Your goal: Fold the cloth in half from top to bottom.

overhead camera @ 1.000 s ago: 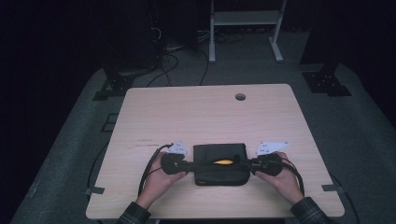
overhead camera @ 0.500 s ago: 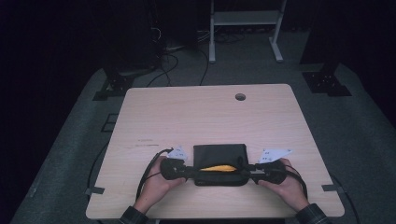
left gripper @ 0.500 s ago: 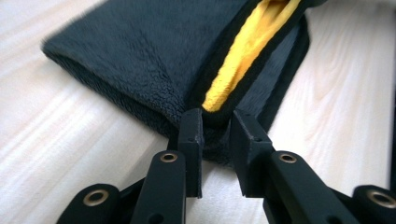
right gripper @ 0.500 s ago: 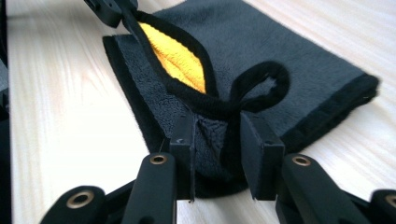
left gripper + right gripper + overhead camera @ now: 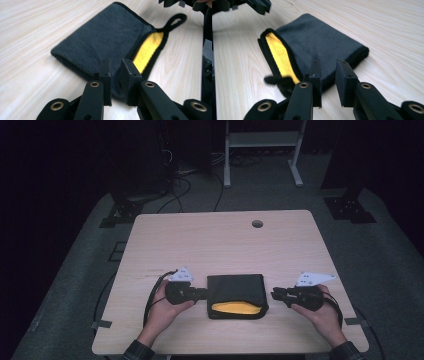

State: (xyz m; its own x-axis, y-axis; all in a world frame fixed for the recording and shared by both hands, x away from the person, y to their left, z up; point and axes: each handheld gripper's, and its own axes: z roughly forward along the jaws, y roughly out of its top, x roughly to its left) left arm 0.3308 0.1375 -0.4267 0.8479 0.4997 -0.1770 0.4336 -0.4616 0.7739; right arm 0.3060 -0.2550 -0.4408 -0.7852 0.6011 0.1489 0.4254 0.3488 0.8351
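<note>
Care is advised that the folded grey-and-yellow cloth (image 5: pixel 235 287) at lower centre is not snagged: the left tool (image 5: pixel 204 294) and right tool (image 5: pixel 273 294), jaws just narrowed to slits and pinching nothing, are best drawn away level.

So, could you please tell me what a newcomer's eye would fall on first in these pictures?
A folded dark grey cloth with a bright yellow inner face lies near the front edge of the pale wooden table. The left gripper sits at its left edge and the right gripper just off its right edge, neither gripping it, jaws slightly apart.
</note>
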